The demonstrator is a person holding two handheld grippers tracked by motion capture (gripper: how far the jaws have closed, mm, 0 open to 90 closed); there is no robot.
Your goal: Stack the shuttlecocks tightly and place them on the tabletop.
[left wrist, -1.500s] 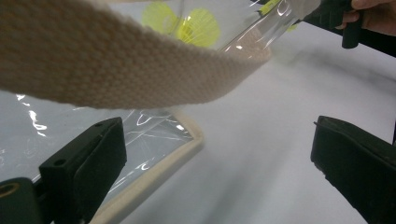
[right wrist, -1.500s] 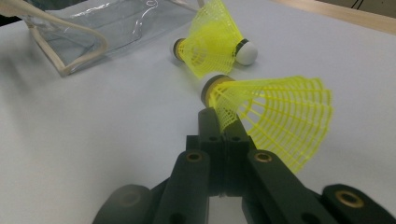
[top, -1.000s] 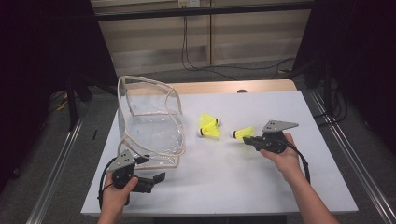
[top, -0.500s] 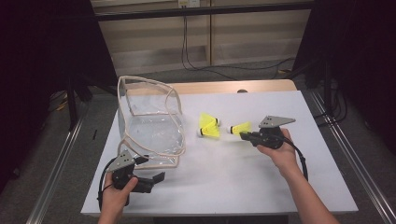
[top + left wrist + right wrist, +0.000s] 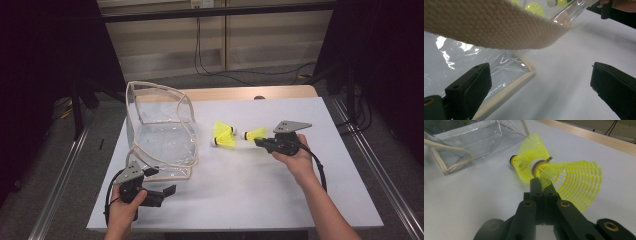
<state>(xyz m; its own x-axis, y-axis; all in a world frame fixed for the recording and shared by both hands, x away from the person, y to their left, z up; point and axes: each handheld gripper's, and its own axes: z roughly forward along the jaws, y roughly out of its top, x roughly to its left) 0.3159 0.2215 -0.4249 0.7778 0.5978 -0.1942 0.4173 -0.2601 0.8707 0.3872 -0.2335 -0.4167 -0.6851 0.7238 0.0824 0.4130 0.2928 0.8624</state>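
Pinching a yellow shuttlecock (image 5: 571, 180) by its netted skirt, the right gripper (image 5: 261, 142) is holding it just right of a second shuttlecock (image 5: 223, 135), which is lying near the clear bag (image 5: 160, 135). That thin grip could be slipping, or the held one could be knocking its neighbour away. Beside the bag's front corner, the left gripper (image 5: 167, 191) is sitting with jaws spread, holding nothing; the bag may be sagging shut. Its strap (image 5: 499, 27) is blocking much of the left gripper view.

Looks like a lab/test rig: white table (image 5: 250, 195), metal rails (image 5: 57, 185), wall cables (image 5: 210, 55), dark surrounds.
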